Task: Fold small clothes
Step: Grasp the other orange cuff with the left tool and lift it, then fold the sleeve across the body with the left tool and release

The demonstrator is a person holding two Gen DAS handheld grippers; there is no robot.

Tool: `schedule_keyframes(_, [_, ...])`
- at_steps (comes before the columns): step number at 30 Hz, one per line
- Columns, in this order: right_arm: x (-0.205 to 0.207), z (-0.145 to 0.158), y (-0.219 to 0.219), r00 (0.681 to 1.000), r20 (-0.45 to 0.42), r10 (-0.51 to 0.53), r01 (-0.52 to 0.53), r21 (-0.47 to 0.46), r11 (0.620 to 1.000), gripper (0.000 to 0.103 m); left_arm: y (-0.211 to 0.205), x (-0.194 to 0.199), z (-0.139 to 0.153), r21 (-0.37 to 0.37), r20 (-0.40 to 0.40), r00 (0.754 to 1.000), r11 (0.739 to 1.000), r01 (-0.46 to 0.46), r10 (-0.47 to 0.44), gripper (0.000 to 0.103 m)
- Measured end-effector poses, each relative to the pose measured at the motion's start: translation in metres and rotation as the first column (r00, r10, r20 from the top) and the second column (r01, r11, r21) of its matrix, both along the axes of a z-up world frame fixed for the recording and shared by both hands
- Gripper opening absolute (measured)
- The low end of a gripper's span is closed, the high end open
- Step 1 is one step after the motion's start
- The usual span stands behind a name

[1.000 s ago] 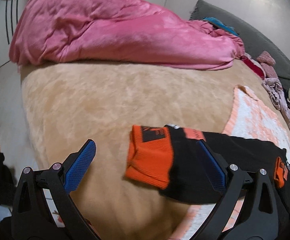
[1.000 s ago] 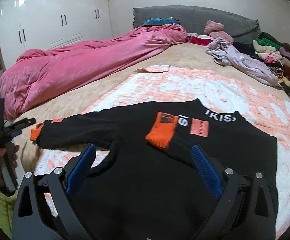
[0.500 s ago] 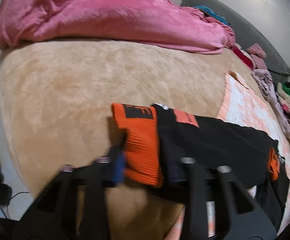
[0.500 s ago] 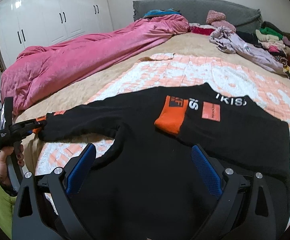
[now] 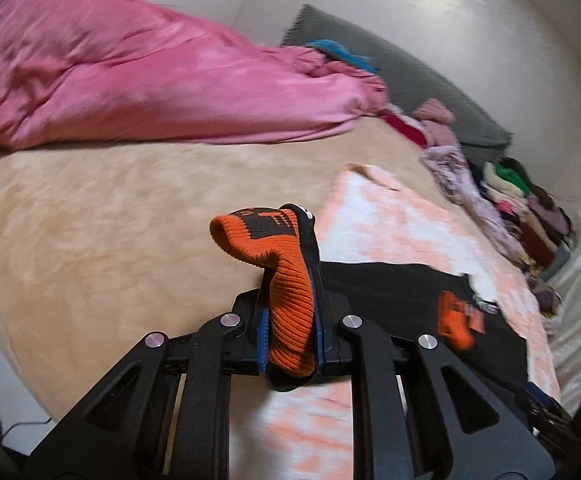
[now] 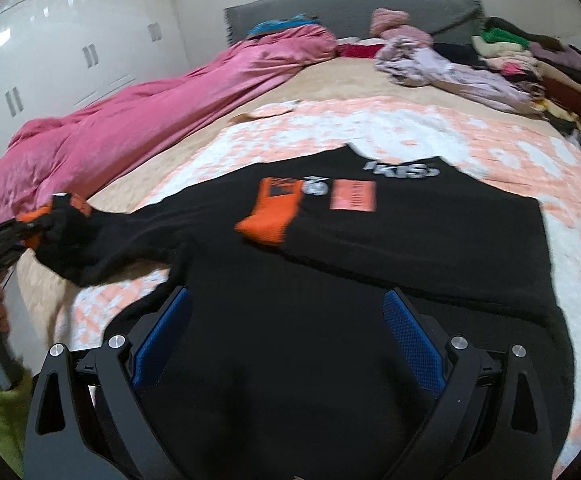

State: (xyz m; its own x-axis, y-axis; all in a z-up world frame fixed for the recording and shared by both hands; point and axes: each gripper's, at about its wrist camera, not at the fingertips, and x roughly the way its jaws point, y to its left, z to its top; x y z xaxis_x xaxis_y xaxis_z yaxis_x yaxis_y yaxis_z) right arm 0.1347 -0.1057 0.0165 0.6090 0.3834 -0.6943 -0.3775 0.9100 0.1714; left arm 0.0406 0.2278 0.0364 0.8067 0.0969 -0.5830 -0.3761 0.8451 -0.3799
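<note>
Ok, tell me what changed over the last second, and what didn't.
The left gripper, open beside the sleeve a second ago, is closing on the orange cuff and has lifted it off the beige bedcover; the cuff now stands up between its pads. The right gripper remains open over the black sweater, whose other sleeve stays folded across the chest.

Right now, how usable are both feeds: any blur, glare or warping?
Left wrist view: motion blur smears the pink quilt; the orange ribbed cuff in the left tongs stays sharp. Right wrist view: mild blur, glare on the glossy white wardrobe, fisheye bending at edges.
</note>
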Motion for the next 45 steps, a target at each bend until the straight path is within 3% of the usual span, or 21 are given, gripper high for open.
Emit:
schedule_keyframes(8, [0.005, 0.001, -0.049, 0.995, -0.002, -0.101, 0.101, 0.055, 0.993, 0.096, -0.071, 0.028, 0.018, 0.065, 0.001, 0.99, 0.988, 0.142, -0.142, 0.009])
schedule_keyframes(15, [0.003, 0.004, -0.094, 0.981, 0.006, -0.192, 0.191, 0.077, 0.979, 0.096, -0.137, 0.06, 0.008, 0.098, -0.05, 0.961, 0.956, 0.277, -0.273, 0.009])
schedule_keyframes(24, [0.0, 0.002, -0.148, 0.953, -0.002, -0.303, 0.302, 0.093, 0.949, 0.096, -0.206, 0.095, -0.026, 0.13, -0.138, 0.903, 0.897, 0.423, -0.406, 0.009])
schedule_keyframes(29, [0.001, -0.002, -0.16, 0.942, -0.008, -0.336, 0.335, 0.086, 0.938, 0.096, -0.227, 0.102, -0.05, 0.086, -0.147, 0.853, 0.853, 0.515, -0.501, 0.012])
schedule_keyframes(34, [0.005, -0.006, -0.156, 0.941, -0.019, -0.338, 0.338, 0.074, 0.938, 0.096, -0.235, 0.096, -0.062, 0.06, -0.135, 0.816, 0.817, 0.573, -0.562, 0.024])
schedule_keyframes(38, [0.009, -0.009, -0.139, 0.951, -0.027, -0.306, 0.308, 0.06, 0.95, 0.096, -0.22, 0.089, -0.053, 0.052, -0.088, 0.833, 0.832, 0.552, -0.547, 0.031])
schedule_keyframes(41, [0.011, -0.01, -0.119, 0.964, -0.035, -0.265, 0.267, 0.052, 0.962, 0.096, -0.197, 0.087, -0.044, 0.104, -0.066, 0.881, 0.875, 0.473, -0.469, 0.035])
schedule_keyframes(45, [0.016, -0.014, -0.082, 0.983, -0.049, -0.178, 0.18, 0.048, 0.982, 0.096, -0.172, 0.088, -0.04, 0.197, -0.084, 0.926, 0.905, 0.378, -0.369, 0.044])
